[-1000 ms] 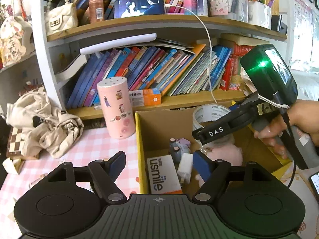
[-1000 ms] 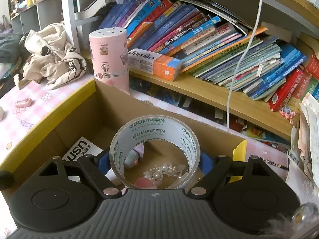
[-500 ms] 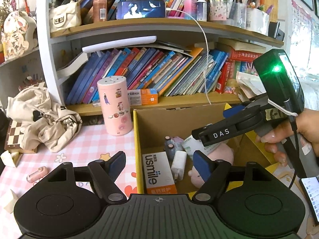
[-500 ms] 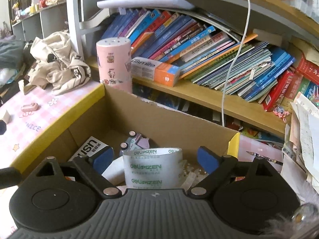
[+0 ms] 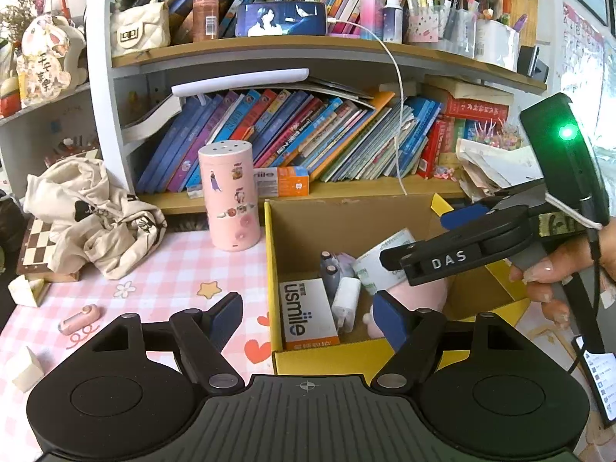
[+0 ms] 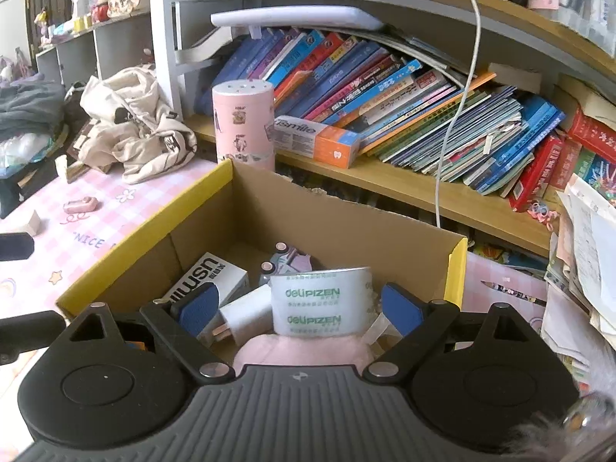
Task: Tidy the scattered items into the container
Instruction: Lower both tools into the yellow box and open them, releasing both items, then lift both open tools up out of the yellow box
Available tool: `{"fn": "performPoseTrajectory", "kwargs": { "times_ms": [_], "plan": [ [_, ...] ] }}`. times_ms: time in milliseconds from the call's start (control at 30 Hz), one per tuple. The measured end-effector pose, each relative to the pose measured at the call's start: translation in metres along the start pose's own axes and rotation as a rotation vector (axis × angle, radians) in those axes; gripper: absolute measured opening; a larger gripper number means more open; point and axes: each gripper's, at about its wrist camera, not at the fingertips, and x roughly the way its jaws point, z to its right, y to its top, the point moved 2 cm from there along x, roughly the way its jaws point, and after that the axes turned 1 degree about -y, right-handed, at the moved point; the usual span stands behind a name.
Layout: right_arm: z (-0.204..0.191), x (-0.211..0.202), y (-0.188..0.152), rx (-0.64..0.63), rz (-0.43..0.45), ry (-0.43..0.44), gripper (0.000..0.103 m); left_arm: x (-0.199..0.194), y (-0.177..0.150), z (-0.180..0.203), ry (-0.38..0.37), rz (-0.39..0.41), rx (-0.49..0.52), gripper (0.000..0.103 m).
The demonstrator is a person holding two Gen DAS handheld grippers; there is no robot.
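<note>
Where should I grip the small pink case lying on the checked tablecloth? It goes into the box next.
Probably across the pink case's two long sides, at its middle, coming down from above. It lies flat and is longer than wide, so its narrow width fits between the fingers. The open left tool is on that side of the box.

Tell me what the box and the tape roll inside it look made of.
Box: corrugated cardboard, matte brown inside with yellow printed outer faces, judging by its raw folded edges. Tape roll: likely plastic packing tape, glossy whitish with green lettering; its core is not visible.
</note>
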Motion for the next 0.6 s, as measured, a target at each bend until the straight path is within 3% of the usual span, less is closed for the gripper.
{"fn": "performPoseTrajectory", "kwargs": {
  "times_ms": [600],
  "plan": [
    [-0.054,-0.082,-0.033,0.107,0.11,-0.126,0.093,-0.045,-0.027,-0.03,-0.093,0.021,-0.006,0.077]
  ]
}}
